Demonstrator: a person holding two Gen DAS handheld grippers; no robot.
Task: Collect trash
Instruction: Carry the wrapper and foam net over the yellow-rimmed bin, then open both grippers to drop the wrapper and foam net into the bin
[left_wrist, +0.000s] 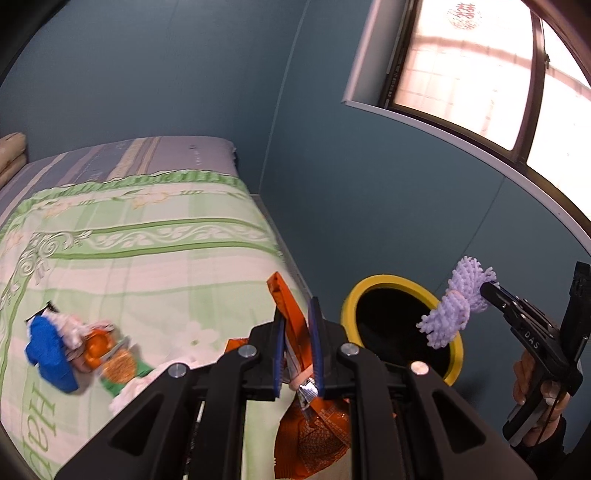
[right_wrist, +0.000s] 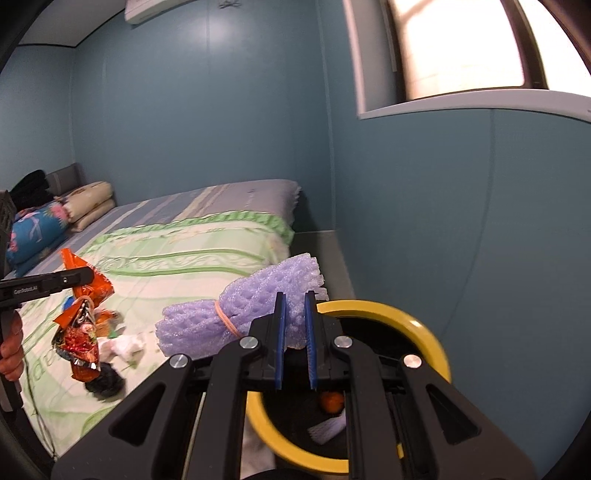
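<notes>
Right, both pieces of trash are up in the air: the left gripper (left_wrist: 298, 343) has its jaws clamped on an orange wrapper (left_wrist: 291, 325), which hangs crumpled below the fingers, and the right gripper (right_wrist: 294, 332) is pinched tight on a purple foam net (right_wrist: 236, 314) bound with a rubber band (right_wrist: 226, 319). Just beside the foam sits the bin (right_wrist: 424, 332), yellow-rimmed, black inside, with an orange ball and a white scrap at the bottom. It stands in the gap between the bed (left_wrist: 166, 258) and the blue wall (left_wrist: 369, 203). More litter lies on the green bedspread: a blue pack (left_wrist: 50, 354), an orange-green packet (left_wrist: 118, 365), white tissue (right_wrist: 125, 347). Nothing blocks the bin's mouth.
</notes>
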